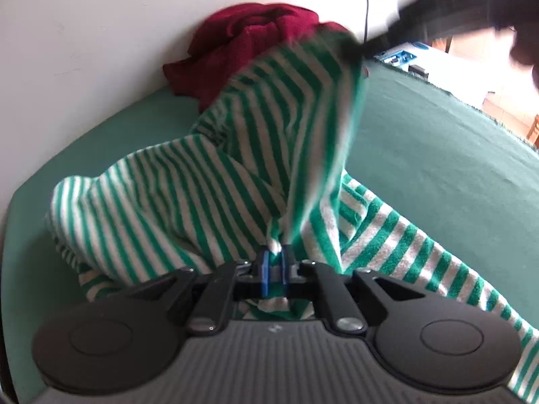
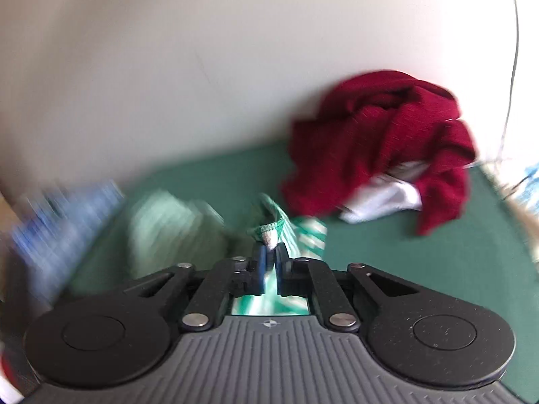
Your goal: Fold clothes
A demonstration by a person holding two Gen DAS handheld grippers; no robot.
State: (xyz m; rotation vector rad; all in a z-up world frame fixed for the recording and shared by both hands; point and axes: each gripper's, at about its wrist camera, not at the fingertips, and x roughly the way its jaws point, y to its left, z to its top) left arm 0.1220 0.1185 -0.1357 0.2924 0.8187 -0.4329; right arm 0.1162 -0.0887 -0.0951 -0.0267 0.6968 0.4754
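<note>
A green-and-white striped garment (image 1: 209, 181) lies rumpled on the green bed cover (image 1: 438, 141). My left gripper (image 1: 274, 256) is shut on a bunched fold of it near its lower edge. From there the cloth rises taut to the upper right, where my right gripper (image 1: 357, 50) shows as a dark blur holding its far end. In the right wrist view my right gripper (image 2: 269, 256) is shut on a green-trimmed edge of the striped garment (image 2: 303, 235), with the rest blurred below and to the left.
A dark red garment (image 1: 249, 43) is heaped against the white wall at the back, with a white cloth (image 2: 384, 202) under it. A cable (image 1: 367, 0) hangs down the wall. The bed's fringed edge (image 1: 471, 101) runs at the right, with floor and clutter beyond.
</note>
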